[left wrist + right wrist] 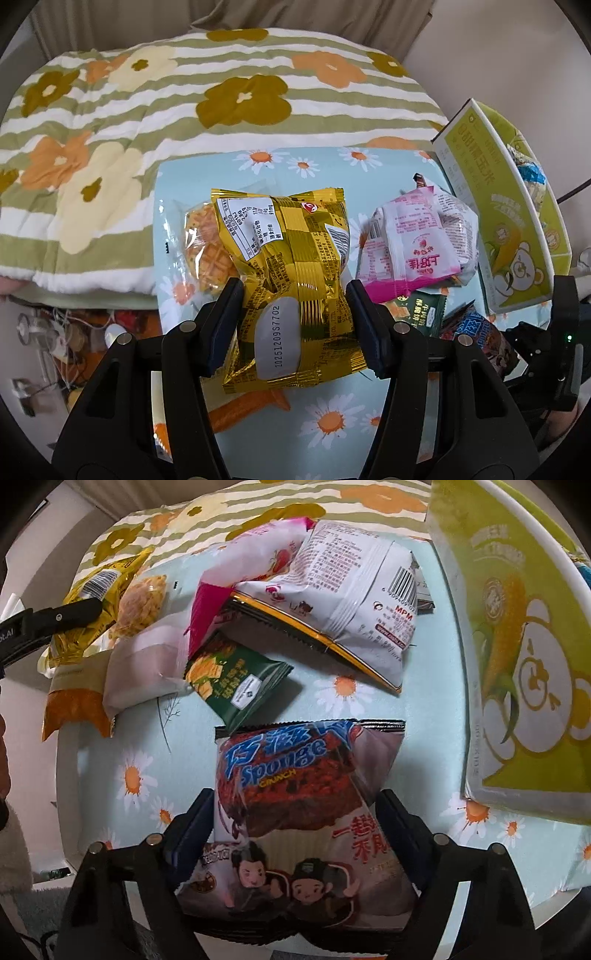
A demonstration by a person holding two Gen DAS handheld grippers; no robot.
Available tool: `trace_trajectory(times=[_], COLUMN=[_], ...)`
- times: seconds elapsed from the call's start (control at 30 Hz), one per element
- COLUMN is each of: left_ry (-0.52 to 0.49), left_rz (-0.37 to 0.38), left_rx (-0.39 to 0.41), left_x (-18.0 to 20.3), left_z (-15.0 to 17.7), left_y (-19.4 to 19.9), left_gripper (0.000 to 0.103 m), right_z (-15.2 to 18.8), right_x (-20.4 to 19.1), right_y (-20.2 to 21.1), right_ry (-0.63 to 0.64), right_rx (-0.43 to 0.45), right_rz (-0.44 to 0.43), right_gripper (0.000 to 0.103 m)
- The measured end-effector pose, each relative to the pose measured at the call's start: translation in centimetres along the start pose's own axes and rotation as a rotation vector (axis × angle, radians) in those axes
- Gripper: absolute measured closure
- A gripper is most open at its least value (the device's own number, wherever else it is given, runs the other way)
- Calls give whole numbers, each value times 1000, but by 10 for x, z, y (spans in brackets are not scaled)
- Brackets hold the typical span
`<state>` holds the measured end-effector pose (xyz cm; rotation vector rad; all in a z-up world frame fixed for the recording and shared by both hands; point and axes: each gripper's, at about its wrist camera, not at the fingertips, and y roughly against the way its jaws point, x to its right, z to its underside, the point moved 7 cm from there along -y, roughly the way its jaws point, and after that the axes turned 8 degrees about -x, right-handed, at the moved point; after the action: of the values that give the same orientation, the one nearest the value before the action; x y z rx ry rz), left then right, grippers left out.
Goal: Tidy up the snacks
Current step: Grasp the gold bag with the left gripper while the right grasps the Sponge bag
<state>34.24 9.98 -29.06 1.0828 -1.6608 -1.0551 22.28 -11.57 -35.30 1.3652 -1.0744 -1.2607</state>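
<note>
Gold foil fills my left view: the left claw (293, 325) is clamped on a gold pack (291, 280), both pads pressed into its sides, and the pack looks lifted off the daisy-print bench (332, 417). On its white panel I read "20251209S7702", with a nutrition table near the far end. Just behind it lies a clear pack (203, 243) of orange waffle-like biscuits.

My right claw (295, 823) points down over a "Sponge CRUNCH" bag (299, 801), blue lettering on dark red, two cartoon figures at its near end. Its jaws stand either side of the bag, half wide; I cannot tell whether the pads touch it. The bag lies on the bench.

Beyond it sits a green pack (240, 681) picturing yellow crackers, then a white pack (354, 602) with a barcode and "MPM" in red, partly over a pink pack (258, 550). At the right stands a lime box (517, 657) printed with a corn cob and a bear. A flowered quilt (184, 92) lies far off.
</note>
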Motion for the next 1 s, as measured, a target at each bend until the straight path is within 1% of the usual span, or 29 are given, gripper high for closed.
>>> trace_trajectory(times=[0.13, 0.23, 0.43, 0.53, 0.73, 0.77, 0.83, 0.9, 1.0], left_ry=[8, 8, -3, -13, -30, -34, -37, -34, -26], left_rz=[8, 13, 38, 52, 44, 41, 32, 32, 33], left_rx=[19, 35, 89, 114, 189, 199, 221, 244, 272], left_x=[1, 5, 12, 18, 40, 44, 54, 68, 96], left_z=[3, 5, 7, 5, -4, -6, -10, -15, -21], left_y=[11, 20, 45, 59, 97, 101, 110, 118, 124], left_gripper=[49, 49, 49, 49, 49, 49, 49, 49, 49], right_z=[4, 9, 18, 17, 1, -2, -6, -11, -16], right_x=[1, -2, -4, -9, -15, -12, -8, 6, 31], right_y=[5, 14, 40, 65, 128, 140, 153, 169, 186], right_ry=[-6, -7, -2, 3, 36, 41, 49, 60, 73], right_rx=[11, 34, 100, 154, 296, 328, 364, 402, 435], right_rz=[-2, -12, -18, -31, -68, -74, -83, -92, -96], right_gripper=[26, 27, 28, 29, 29, 29, 29, 29, 29])
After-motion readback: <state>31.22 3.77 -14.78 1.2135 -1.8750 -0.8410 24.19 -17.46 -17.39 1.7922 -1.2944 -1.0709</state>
